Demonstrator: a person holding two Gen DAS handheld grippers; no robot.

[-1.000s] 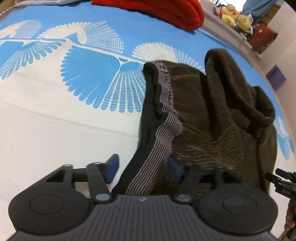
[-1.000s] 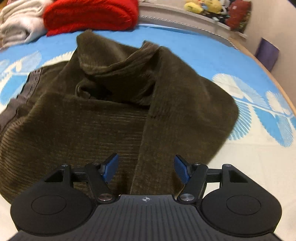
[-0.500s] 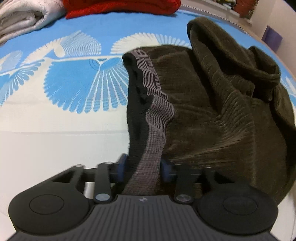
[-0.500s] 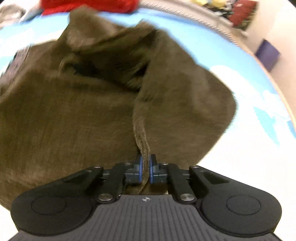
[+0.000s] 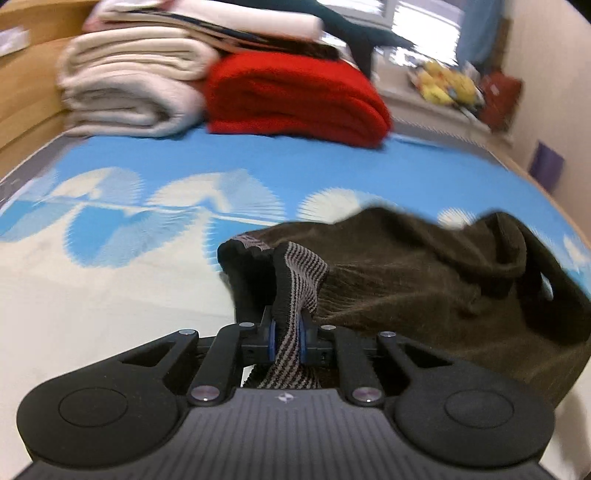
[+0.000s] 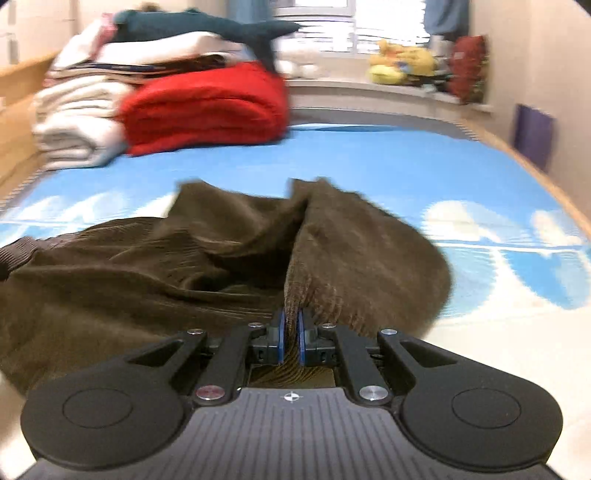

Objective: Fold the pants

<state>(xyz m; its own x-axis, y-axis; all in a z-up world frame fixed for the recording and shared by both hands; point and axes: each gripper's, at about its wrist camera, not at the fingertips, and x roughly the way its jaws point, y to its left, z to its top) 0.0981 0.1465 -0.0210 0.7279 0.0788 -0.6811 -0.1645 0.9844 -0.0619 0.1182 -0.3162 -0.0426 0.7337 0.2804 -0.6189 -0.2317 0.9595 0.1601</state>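
Dark brown corduroy pants [image 5: 424, 280] lie bunched on a blue and white patterned bed cover [image 5: 110, 266]. My left gripper [image 5: 287, 334] is shut on the pants' striped grey elastic waistband [image 5: 301, 273] and lifts it off the cover. In the right wrist view the same pants [image 6: 147, 273] spread to the left. My right gripper [image 6: 290, 341] is shut on a ridge of the brown fabric [image 6: 299, 258] at the near edge and pulls it up into a fold.
At the far end of the bed sit a folded red blanket [image 5: 295, 99], stacked cream blankets [image 5: 129, 96] and a dark plush toy [image 6: 221, 27]. Stuffed toys [image 6: 402, 62] line the window ledge. A wooden bed edge [image 6: 546, 184] runs along the right.
Both grippers closed from open a second ago, the left on the waistband, the right on a fabric fold. Both have since lifted and tilted up, bringing the far blankets into view.
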